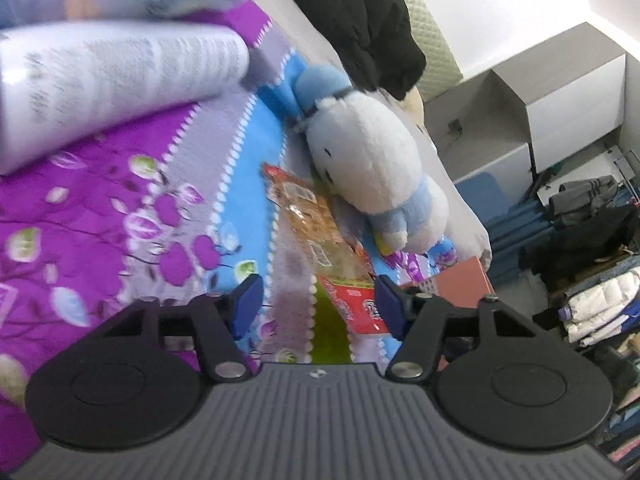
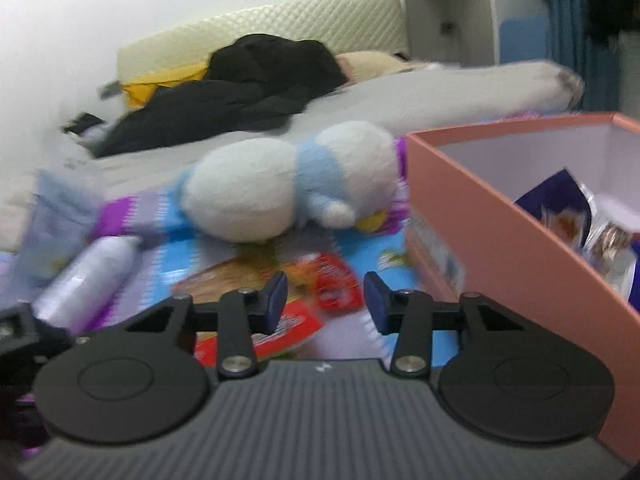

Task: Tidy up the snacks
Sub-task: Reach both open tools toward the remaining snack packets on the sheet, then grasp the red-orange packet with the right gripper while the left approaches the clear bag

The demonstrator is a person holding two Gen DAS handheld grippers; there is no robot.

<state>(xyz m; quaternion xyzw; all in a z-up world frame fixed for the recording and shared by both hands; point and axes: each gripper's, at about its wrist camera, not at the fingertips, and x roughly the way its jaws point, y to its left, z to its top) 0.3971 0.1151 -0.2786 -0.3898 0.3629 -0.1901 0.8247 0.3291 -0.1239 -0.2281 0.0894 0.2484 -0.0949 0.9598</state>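
A long orange snack packet with a red end lies on the flowered bedspread, just below a plush toy. My left gripper hovers over the packet's red end, jaws open, pads not touching it. In the right wrist view the same orange packet and a red wrapper lie blurred ahead of my right gripper, which is open with nothing pressed between its pads. A pink box stands at the right with snack bags inside. Its corner also shows as the pink box in the left wrist view.
A white and blue plush toy lies beside the packet. A white bottle rests on the bed at the left, seen as the white bottle too. Black clothing is heaped by the headboard. Grey cabinets and piled clothes stand beyond the bed.
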